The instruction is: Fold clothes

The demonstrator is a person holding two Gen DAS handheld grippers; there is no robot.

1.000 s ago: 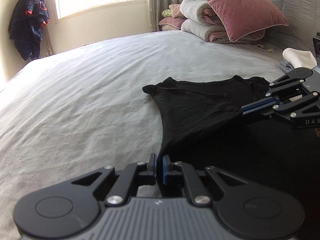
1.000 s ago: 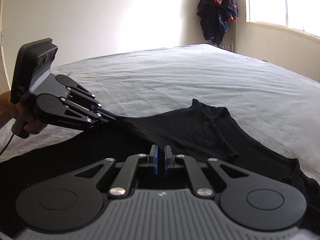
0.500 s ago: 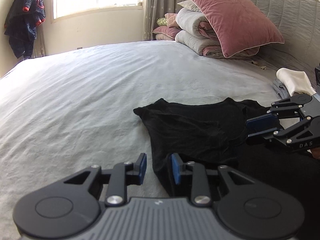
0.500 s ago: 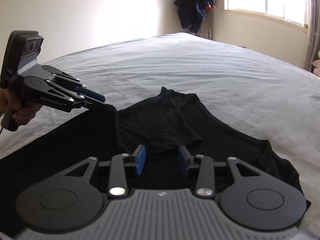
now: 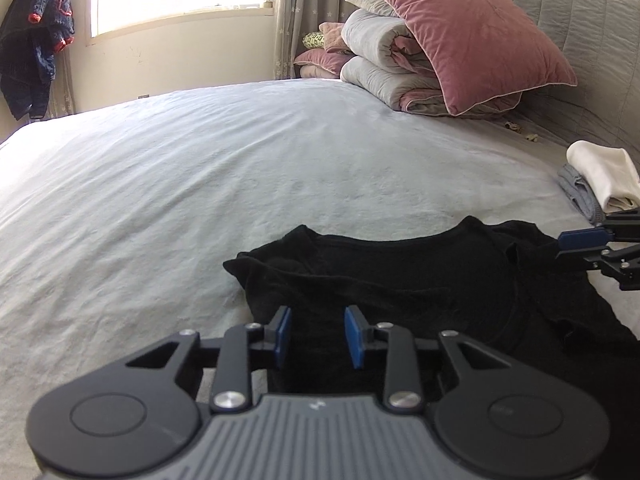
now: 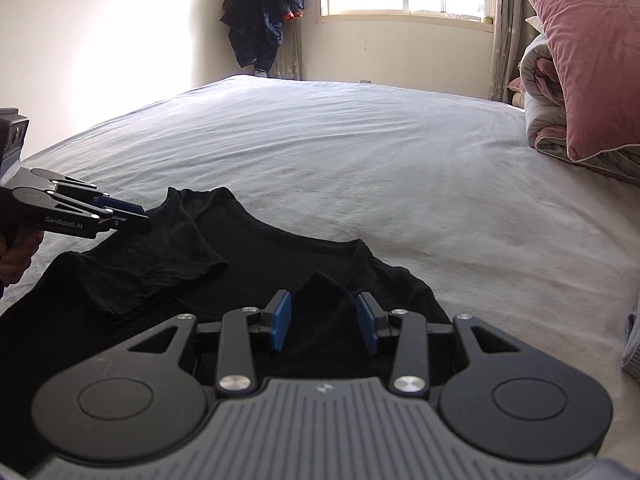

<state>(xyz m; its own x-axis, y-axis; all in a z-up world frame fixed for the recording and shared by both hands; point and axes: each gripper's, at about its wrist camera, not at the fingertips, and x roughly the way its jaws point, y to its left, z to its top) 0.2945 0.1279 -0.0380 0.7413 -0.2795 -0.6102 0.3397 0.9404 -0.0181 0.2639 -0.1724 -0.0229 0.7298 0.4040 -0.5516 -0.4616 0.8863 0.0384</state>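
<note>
Black shirt [image 5: 400, 276] flat on bed [image 5: 200, 184]; both jaws spread, empty. Folded sleeves may spring open, unpinned.

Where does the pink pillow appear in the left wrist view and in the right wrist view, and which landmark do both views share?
Left wrist view: the pink pillow is at the upper right, leaning on the rolled grey duvet.
Right wrist view: the pink pillow is at the right edge, partly cut off.
Shared landmark: the dark jacket hanging beside the window.
</note>
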